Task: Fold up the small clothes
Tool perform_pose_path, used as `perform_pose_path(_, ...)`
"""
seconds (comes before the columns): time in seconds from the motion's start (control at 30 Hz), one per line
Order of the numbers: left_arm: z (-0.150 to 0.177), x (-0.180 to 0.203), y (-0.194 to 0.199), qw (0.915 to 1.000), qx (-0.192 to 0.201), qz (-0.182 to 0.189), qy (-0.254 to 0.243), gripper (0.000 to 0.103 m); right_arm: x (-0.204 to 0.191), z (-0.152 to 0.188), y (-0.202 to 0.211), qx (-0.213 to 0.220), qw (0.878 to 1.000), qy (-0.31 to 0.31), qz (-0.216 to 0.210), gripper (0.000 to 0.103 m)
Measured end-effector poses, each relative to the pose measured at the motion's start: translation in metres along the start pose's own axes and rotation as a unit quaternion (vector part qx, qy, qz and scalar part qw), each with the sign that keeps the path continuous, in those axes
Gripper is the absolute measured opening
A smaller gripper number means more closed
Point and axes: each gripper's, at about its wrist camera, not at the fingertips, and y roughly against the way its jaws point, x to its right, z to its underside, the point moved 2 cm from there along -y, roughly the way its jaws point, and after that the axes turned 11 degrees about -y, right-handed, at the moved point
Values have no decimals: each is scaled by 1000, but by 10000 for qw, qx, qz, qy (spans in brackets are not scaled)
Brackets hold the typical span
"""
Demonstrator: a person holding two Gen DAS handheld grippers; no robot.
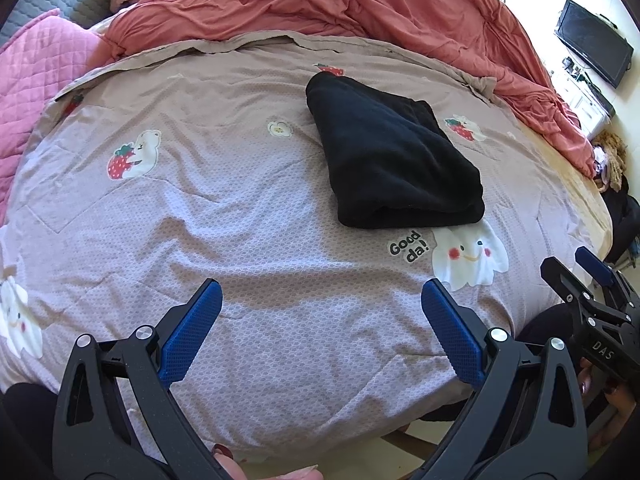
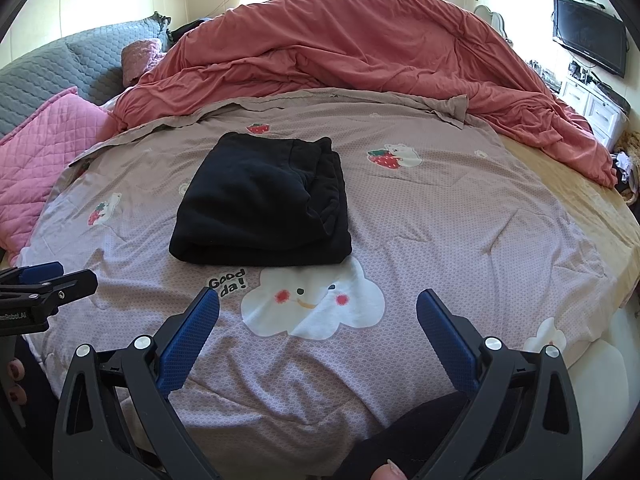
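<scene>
Both grippers, left (image 1: 322,306) and right (image 2: 318,316), hover fingers apart (empty) near the folded black garment (image 2: 262,208), its type unclear.

Black garment (image 2: 260,204), soft fleecy cloth, folded into a thick compact bundle, rounded fold edge toward the near side, layered edges on the right, lying flat on the bed, just behind a white cloud print

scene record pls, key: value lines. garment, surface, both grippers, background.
garment: black fleece garment, folded into a compact bundle, lying flat
surface: lilac printed bedsheet with cloud and strawberry motifs
garment position: just beyond the "Good da!" cloud print
left gripper: open, empty, above sheet, short of garment
right gripper: open, empty, over cloud print
background: rumpled coral duvet, pink quilted pillow, wall-mounted black TV
</scene>
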Motion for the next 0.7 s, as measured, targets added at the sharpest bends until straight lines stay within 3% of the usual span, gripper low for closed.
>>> perform_pose_path(0.6,-1,-6,-5,9999,-45,60,111,94,9,-2,0,-5,10000,-68,7,98)
perform_pose_path(0.7,0,-23,-10,9994,-146,68,318,94,26,-11,9,228,9990,-388,40,98)
